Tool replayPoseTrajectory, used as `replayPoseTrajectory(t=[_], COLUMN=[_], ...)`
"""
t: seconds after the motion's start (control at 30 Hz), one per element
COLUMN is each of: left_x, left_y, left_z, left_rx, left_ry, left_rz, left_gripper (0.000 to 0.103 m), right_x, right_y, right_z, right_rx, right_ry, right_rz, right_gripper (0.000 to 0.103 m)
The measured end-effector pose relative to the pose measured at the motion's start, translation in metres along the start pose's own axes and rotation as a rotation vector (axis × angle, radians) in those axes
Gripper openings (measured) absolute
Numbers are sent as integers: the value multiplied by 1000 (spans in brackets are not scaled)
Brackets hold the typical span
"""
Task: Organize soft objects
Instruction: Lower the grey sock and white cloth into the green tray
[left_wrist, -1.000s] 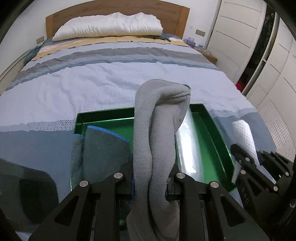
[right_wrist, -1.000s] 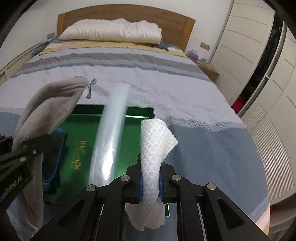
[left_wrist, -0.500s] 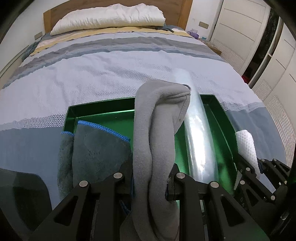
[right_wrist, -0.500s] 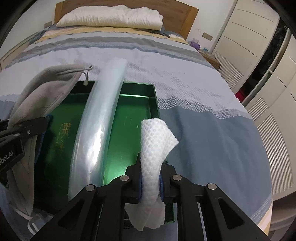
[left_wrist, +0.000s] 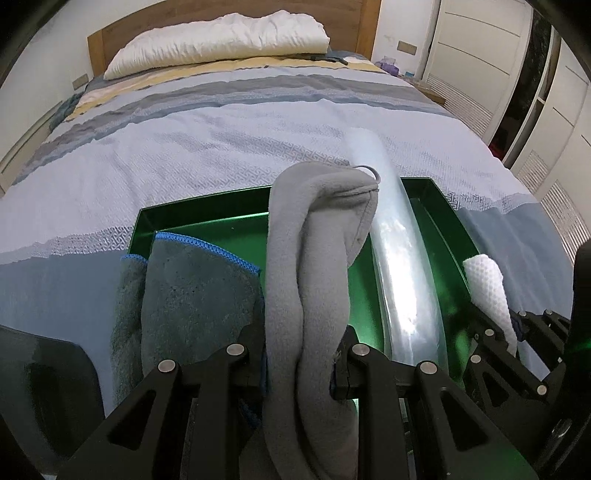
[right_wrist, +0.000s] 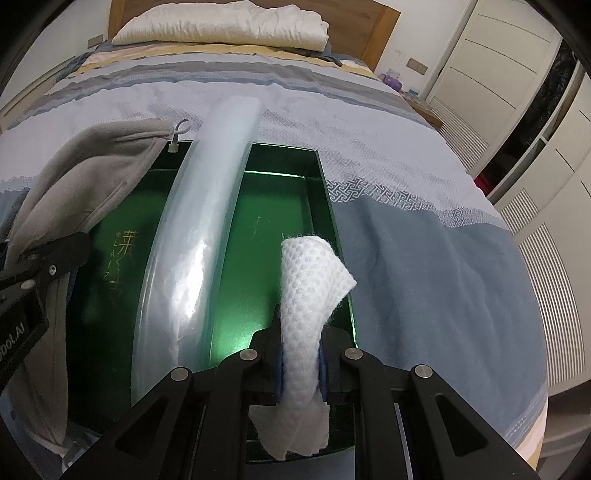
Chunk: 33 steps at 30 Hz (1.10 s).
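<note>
Bed: a wide bedspread striped in pale blue, grey and yellow, with a white pillow against the wooden headboard at the far end.
Green tray: a shallow green tray lies on the near part of the bedspread, gold lettering printed on its floor.
Blue-edged towel: a dark grey towel with blue stitching hangs over the tray's left rim, partly inside and partly on the bedspread.
Left gripper: the left gripper has its jaws pinched tight on a grey fleece cloth; the cloth stands up in a fold above the tray's left half and also droops below the fingers.
Plastic roll: a clear plastic roll lies lengthwise in the tray between the two grippers, its far end sticking out over the tray's back rim.
Right gripper: the right gripper is clamped on a white waffle-textured cloth, held over the tray's near right corner, just inside the right rim.
Room: white wardrobe doors line the right side.
</note>
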<state>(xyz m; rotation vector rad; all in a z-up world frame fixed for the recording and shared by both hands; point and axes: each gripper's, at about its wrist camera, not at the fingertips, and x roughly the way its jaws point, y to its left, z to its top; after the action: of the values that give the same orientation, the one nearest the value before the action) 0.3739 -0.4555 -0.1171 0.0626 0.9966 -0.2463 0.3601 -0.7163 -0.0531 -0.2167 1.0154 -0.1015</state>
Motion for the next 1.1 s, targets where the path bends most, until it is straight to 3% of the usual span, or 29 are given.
replayPoseTrajectory(t=[1.1], left_x=[0], left_y=[-2], left_z=[-6], left_rx=[23], left_ry=[-14], left_rz=[29], left_gripper=[18], right_x=[1], right_y=[3], right_z=[4], right_rx=[-9], right_ry=[0], right_rz=[-15], right_gripper=[13])
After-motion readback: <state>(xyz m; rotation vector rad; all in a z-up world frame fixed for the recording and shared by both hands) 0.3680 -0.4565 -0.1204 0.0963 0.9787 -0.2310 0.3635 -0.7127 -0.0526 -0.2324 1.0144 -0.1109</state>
